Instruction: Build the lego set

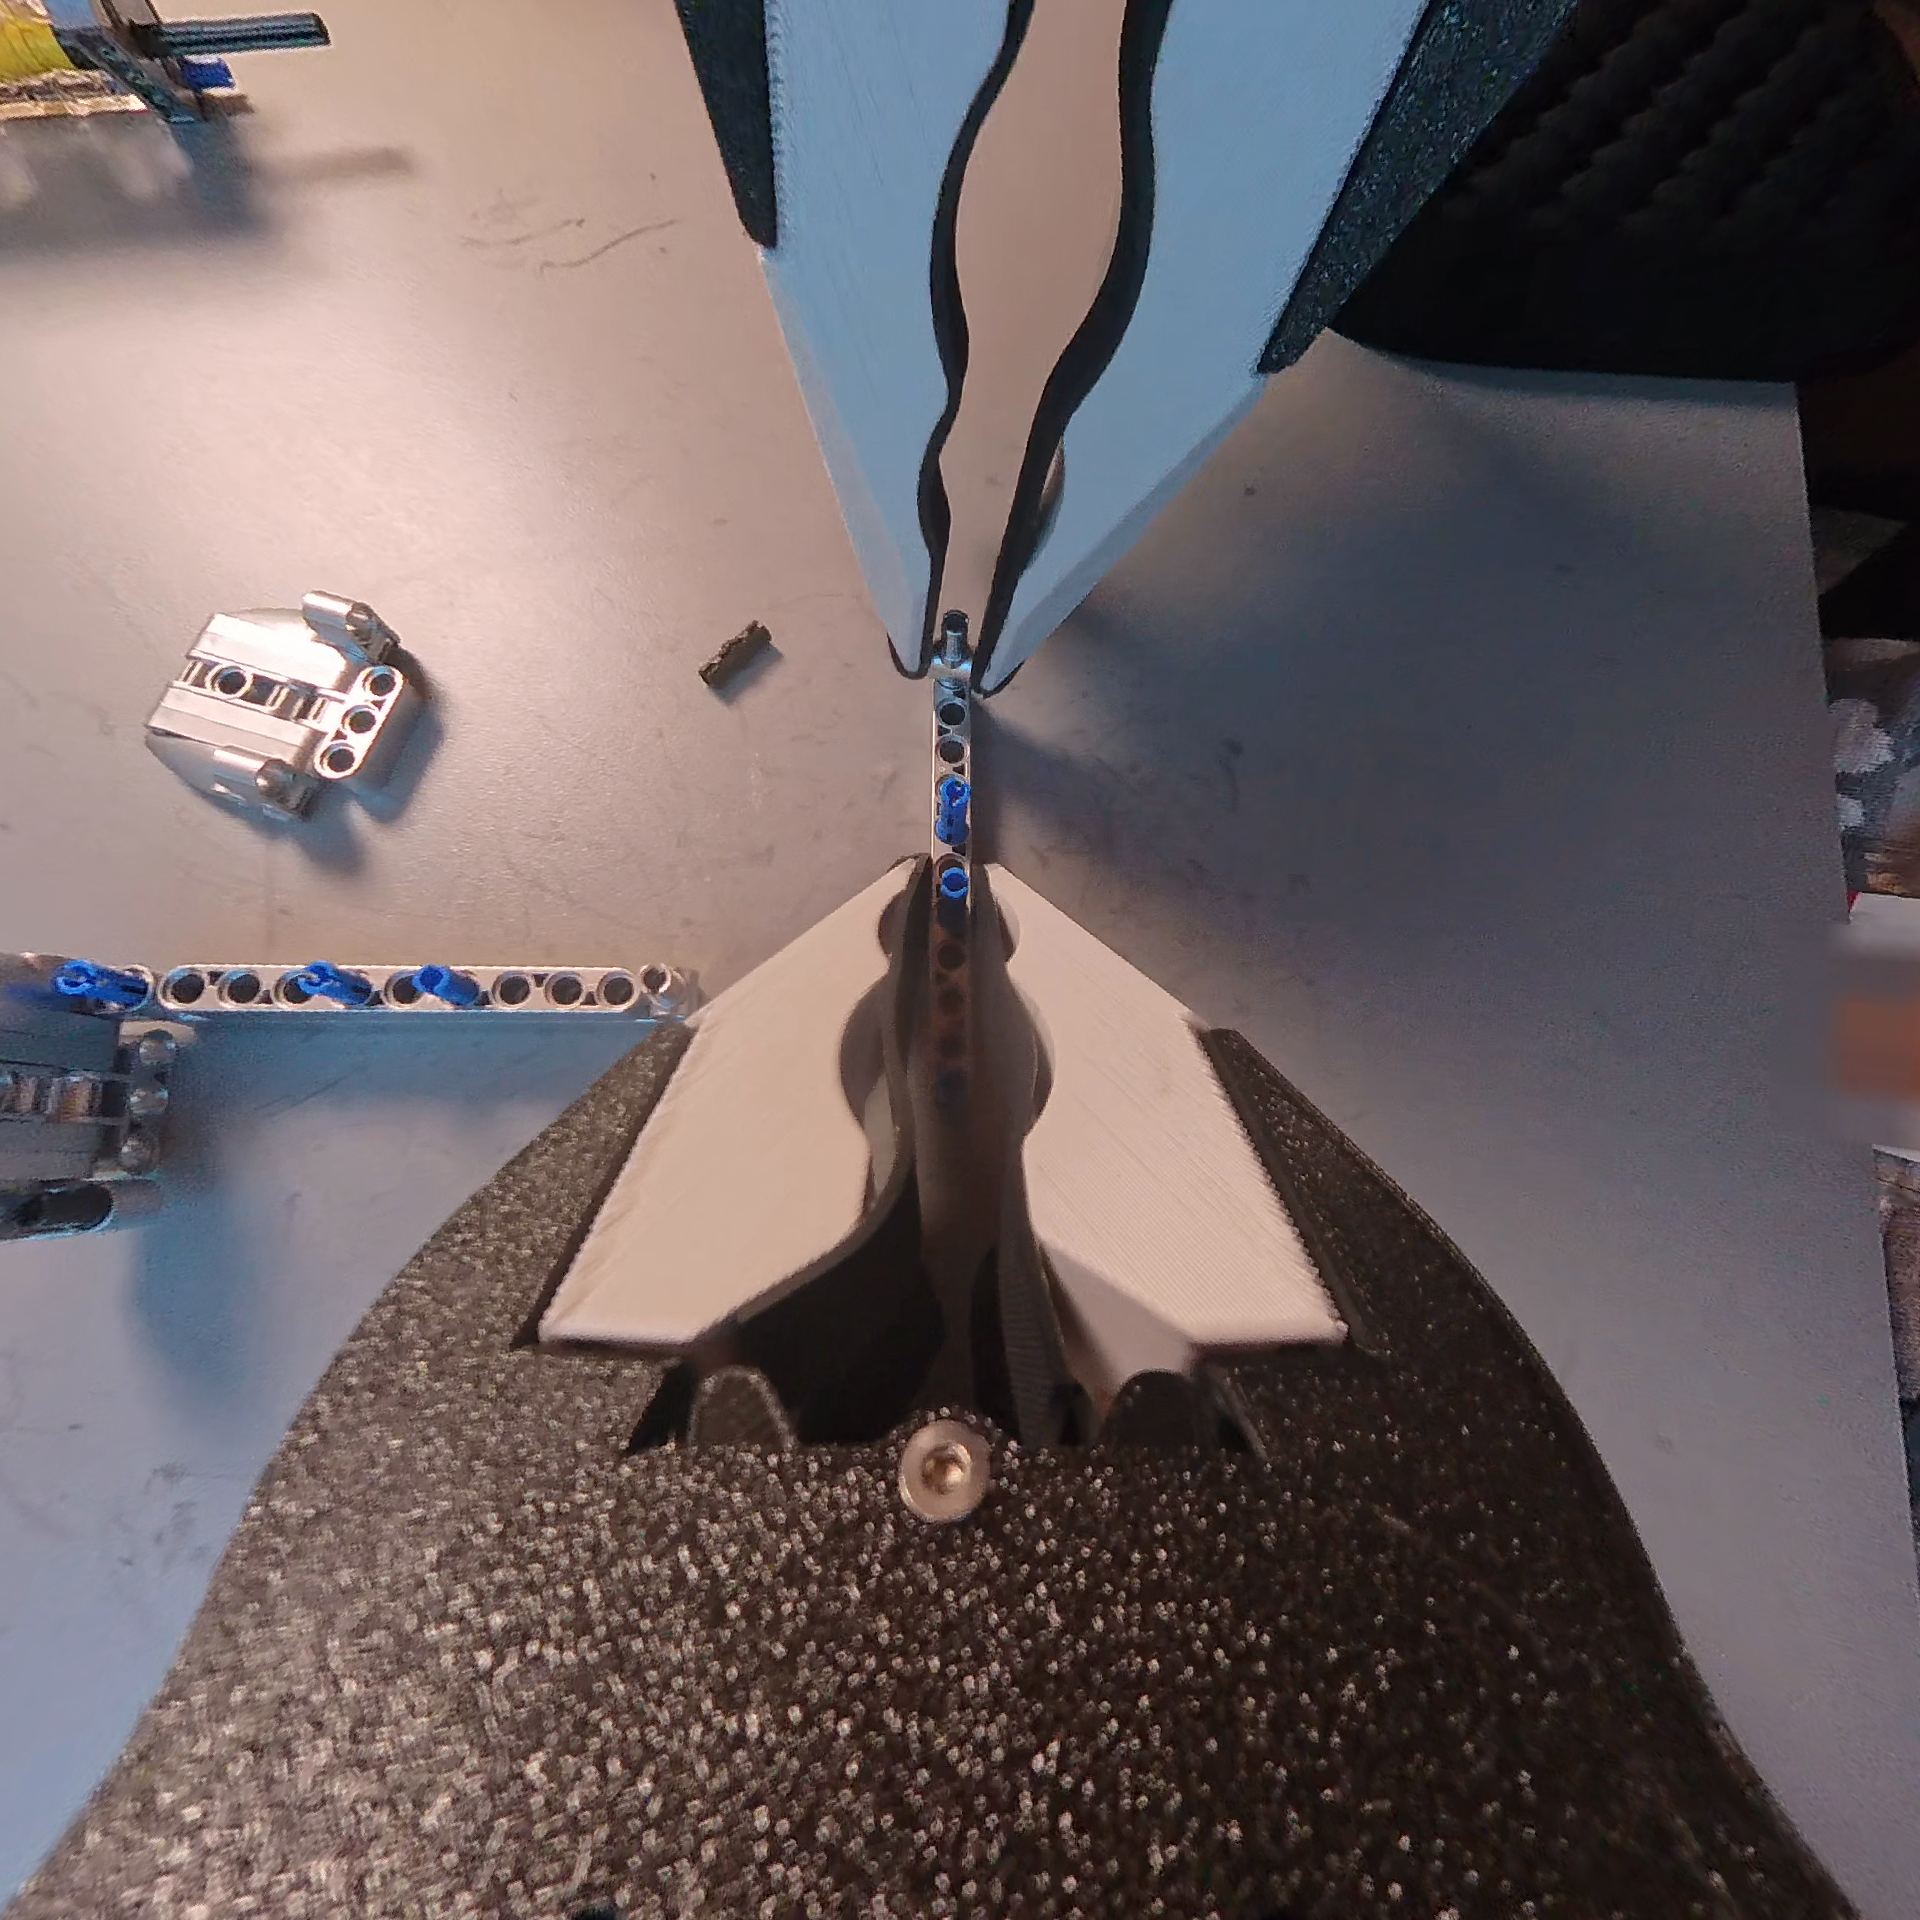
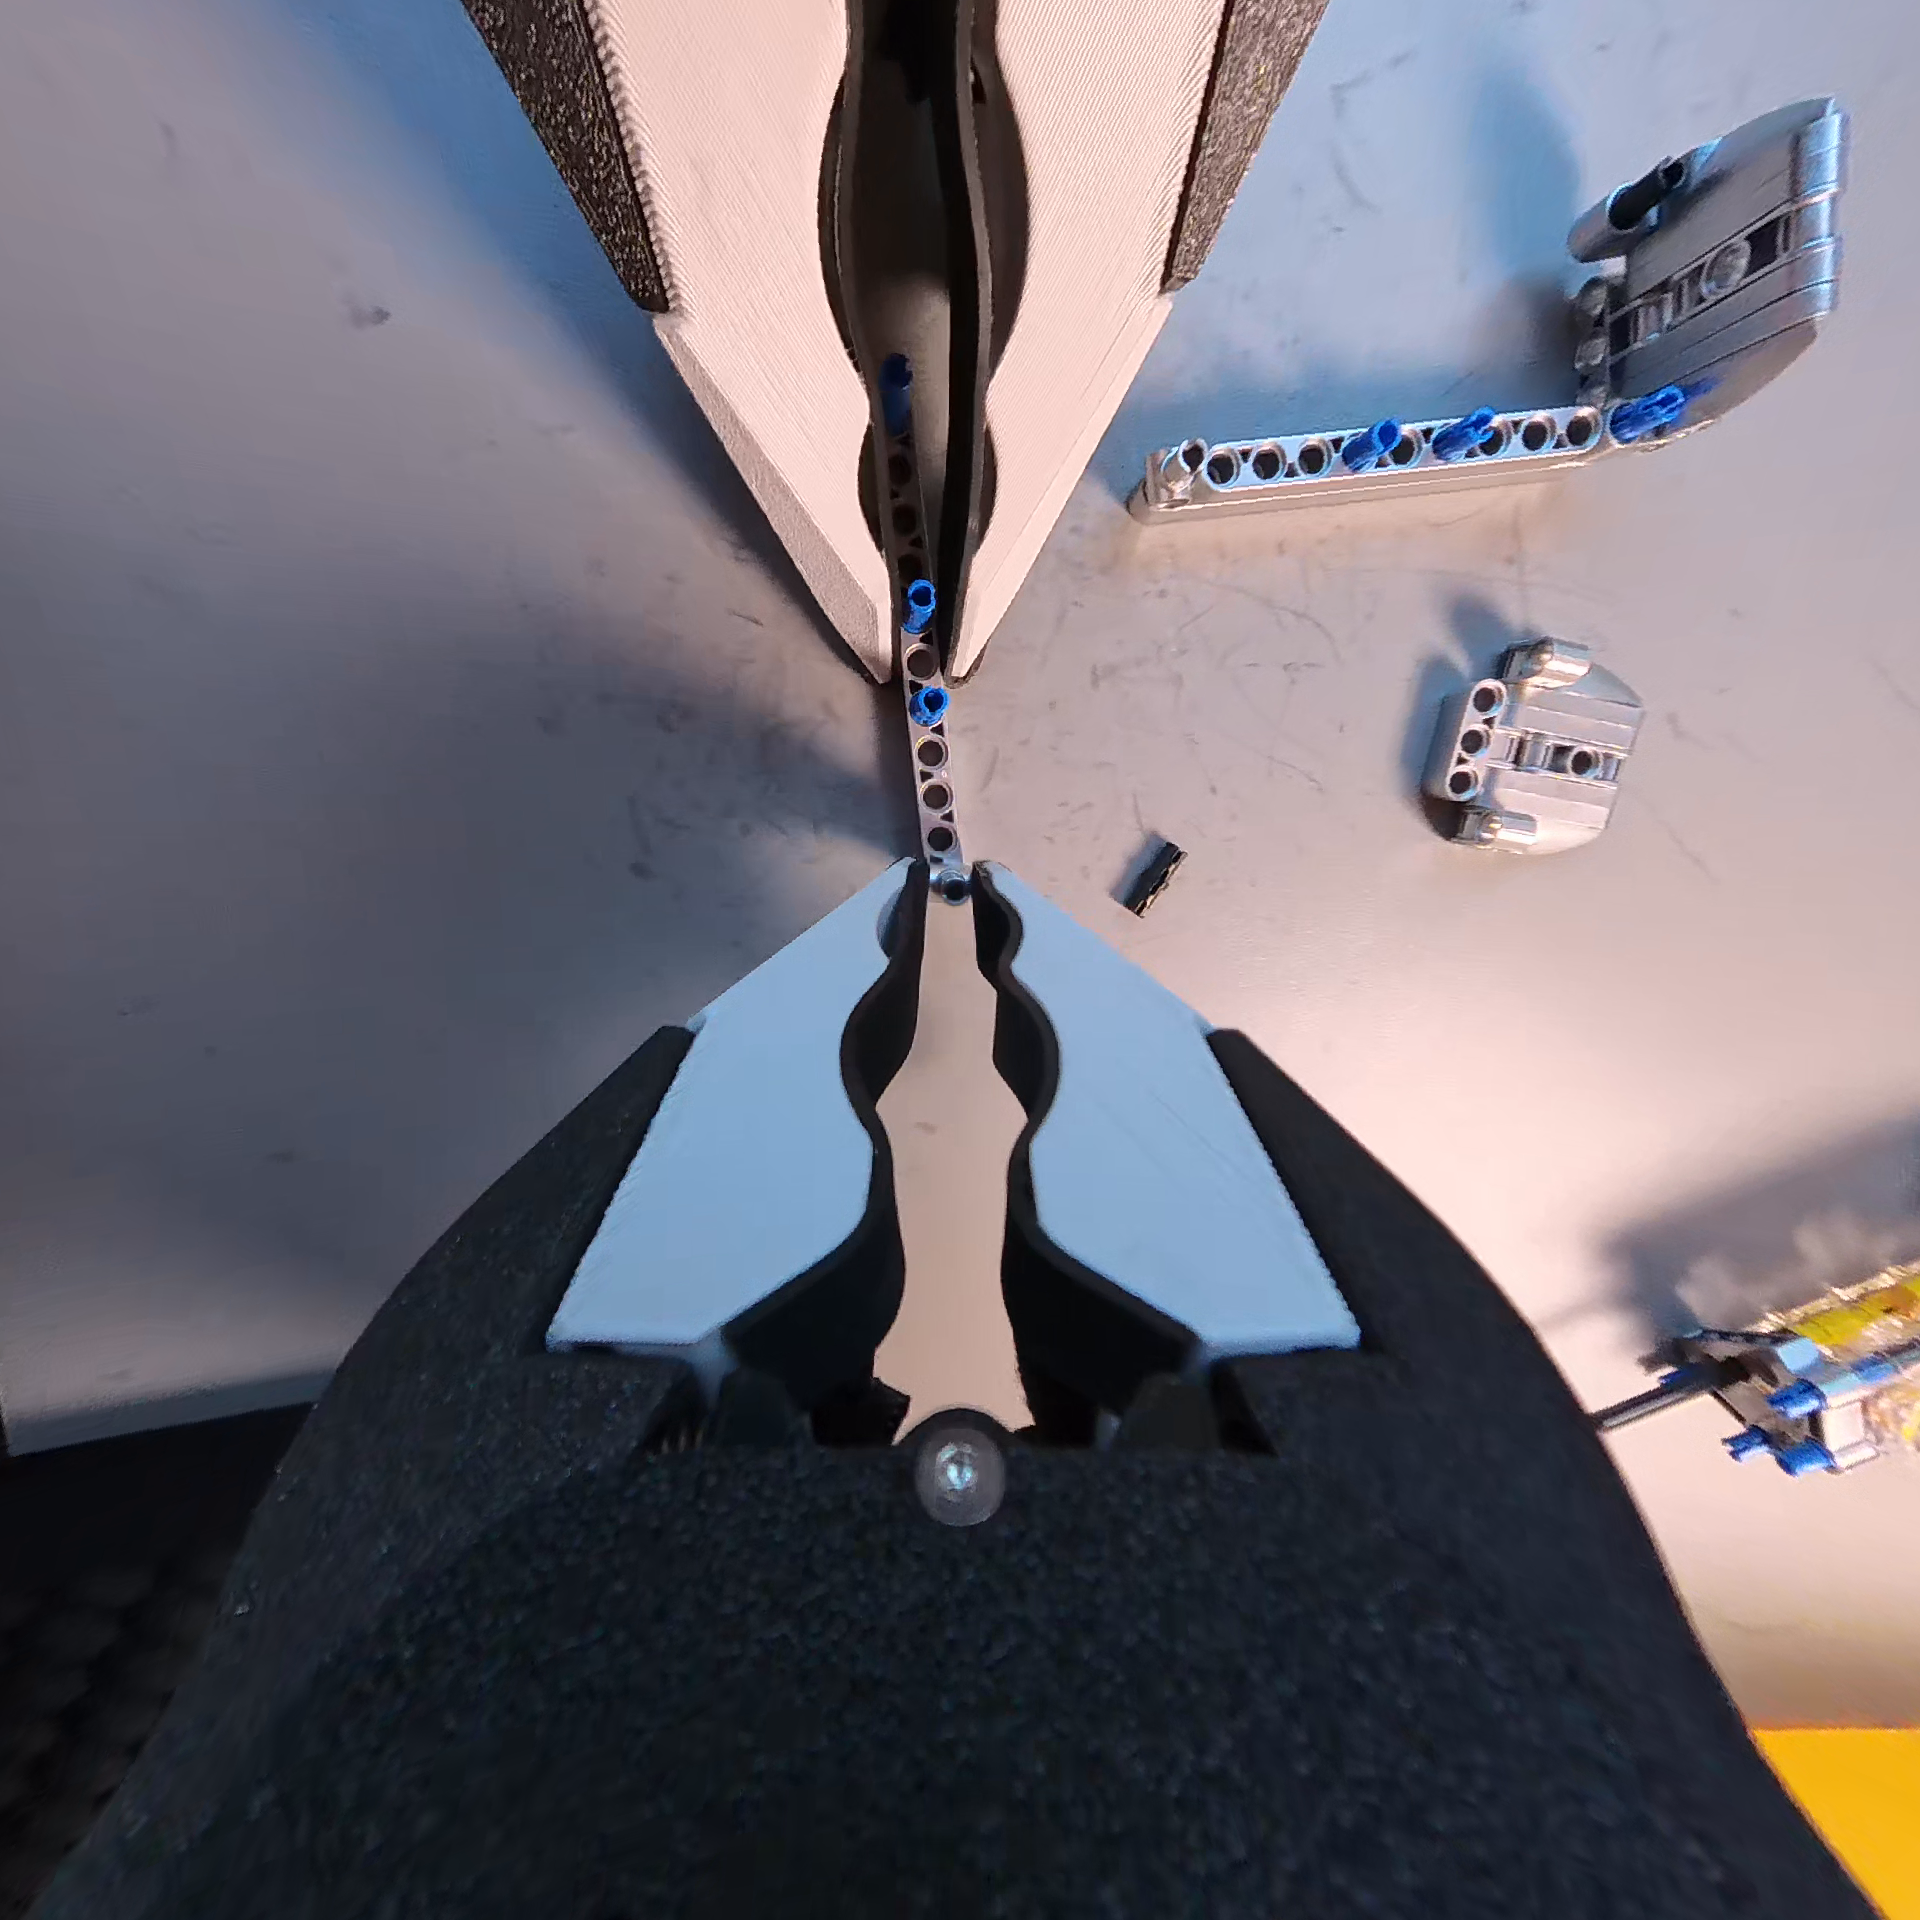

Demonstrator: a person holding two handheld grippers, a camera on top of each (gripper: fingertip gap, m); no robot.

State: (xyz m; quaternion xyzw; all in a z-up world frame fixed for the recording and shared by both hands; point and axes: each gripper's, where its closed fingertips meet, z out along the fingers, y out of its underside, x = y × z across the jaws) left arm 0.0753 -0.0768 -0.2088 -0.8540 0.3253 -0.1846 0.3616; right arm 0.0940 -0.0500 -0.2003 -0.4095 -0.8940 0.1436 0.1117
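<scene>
A thin grey holed beam [image 1: 951, 758] with blue pins [image 1: 953, 808] is held just above the grey table between both grippers. My left gripper [image 1: 951, 868] is shut on one end of the beam, which runs back between its fingers. My right gripper [image 2: 951, 881] faces it tip to tip and is shut on a small grey pin [image 2: 951, 885] at the beam's [image 2: 932, 790] other end. The right gripper also shows in the left wrist view [image 1: 951, 665], and the left gripper in the right wrist view [image 2: 925, 675].
On the table [image 1: 1351, 727] lie a grey curved panel piece [image 1: 286, 717], a small black piece [image 1: 738, 665], and a long grey beam with blue pins [image 1: 416, 992] joined to a grey assembly [image 1: 73, 1122]. A further small assembly [image 2: 1818, 1382] sits farther off. Dark foam [image 1: 1662, 156] borders the table. The gap from one gripper's tips to the other's is roughly 4 cm.
</scene>
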